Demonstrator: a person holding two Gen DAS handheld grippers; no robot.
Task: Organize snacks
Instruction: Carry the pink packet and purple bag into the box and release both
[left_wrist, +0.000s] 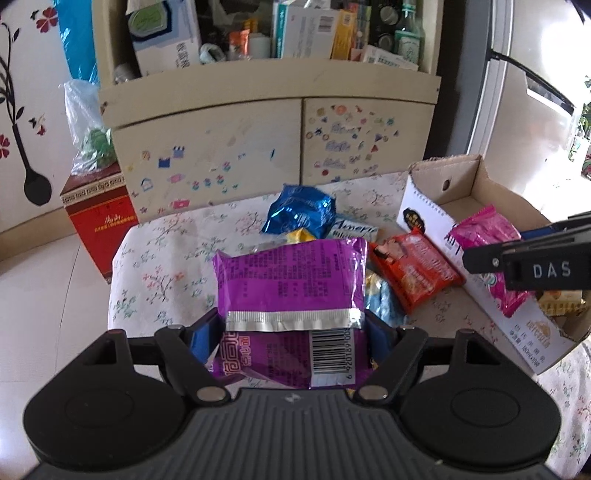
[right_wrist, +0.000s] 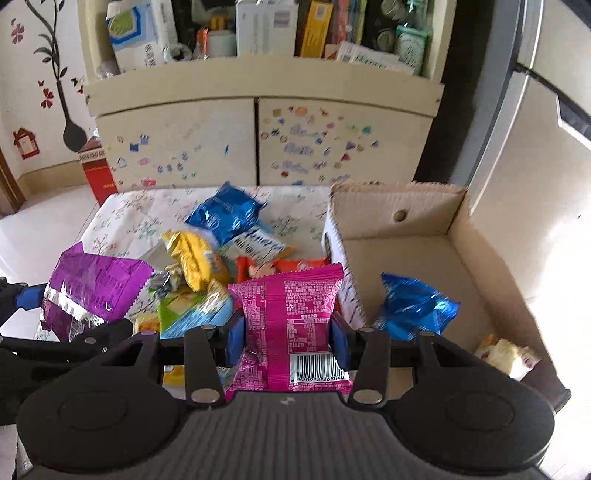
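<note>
My left gripper (left_wrist: 293, 332) is shut on a purple snack packet (left_wrist: 291, 280) and holds it above the floral tablecloth; the packet also shows in the right wrist view (right_wrist: 92, 288). My right gripper (right_wrist: 288, 339) is shut on a pink snack packet (right_wrist: 291, 317) at the left wall of the cardboard box (right_wrist: 399, 206); it also shows in the left wrist view (left_wrist: 484, 236). Inside the box lie a blue foil packet (right_wrist: 413, 306) and a pale yellow packet (right_wrist: 506, 354). On the table lie a blue packet (left_wrist: 299, 214), an orange packet (left_wrist: 413, 269) and a yellow packet (right_wrist: 195, 258).
The table with the floral cloth (left_wrist: 166, 258) stands before a cream cabinet (left_wrist: 240, 147) with a cluttered shelf. A red carton (left_wrist: 99, 218) with a plastic bag on top stands on the floor at left. A fridge (right_wrist: 535, 147) is at right.
</note>
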